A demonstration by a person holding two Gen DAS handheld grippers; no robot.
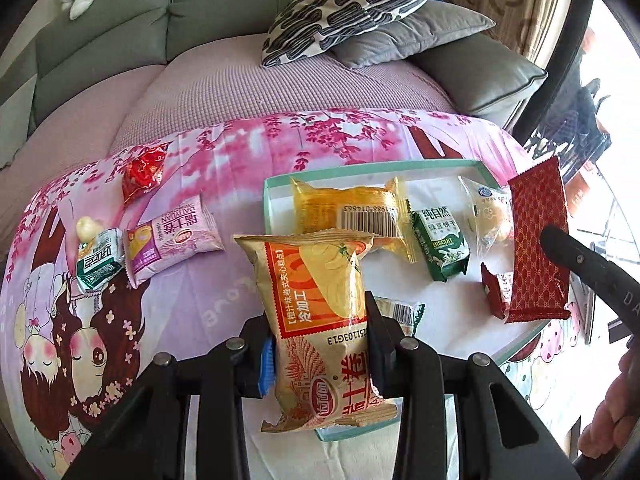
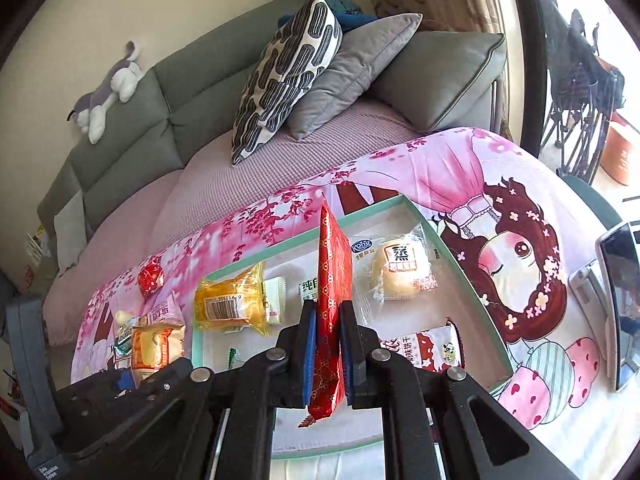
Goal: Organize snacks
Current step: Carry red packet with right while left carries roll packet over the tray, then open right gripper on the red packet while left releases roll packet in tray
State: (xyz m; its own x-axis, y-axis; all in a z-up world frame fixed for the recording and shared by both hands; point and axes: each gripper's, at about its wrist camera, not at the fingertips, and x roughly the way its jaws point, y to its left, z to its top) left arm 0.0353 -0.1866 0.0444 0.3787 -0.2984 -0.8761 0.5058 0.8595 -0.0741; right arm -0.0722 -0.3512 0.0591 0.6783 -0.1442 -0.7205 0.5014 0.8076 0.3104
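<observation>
My left gripper (image 1: 320, 320) is shut on a gold and orange roll-snack packet (image 1: 320, 272), held upright over the near left edge of the teal-rimmed white tray (image 1: 360, 170). My right gripper (image 2: 329, 312) is shut on a flat red patterned packet (image 2: 334, 256), held edge-on above the tray (image 2: 460, 256). In the left wrist view that red packet (image 1: 538, 240) hangs over the tray's right side. In the tray lie a yellow packet (image 1: 352, 208), a green biscuit packet (image 1: 440, 244), a clear-wrapped bun (image 1: 490, 216) and a small red packet (image 1: 496, 292).
On the pink cartoon cloth left of the tray lie a red candy bag (image 1: 144, 174), a pink packet (image 1: 172, 244) and a green-white packet (image 1: 100, 260). A phone on a stand (image 2: 620, 304) is at the right. Behind is a sofa with a patterned pillow (image 2: 288, 76).
</observation>
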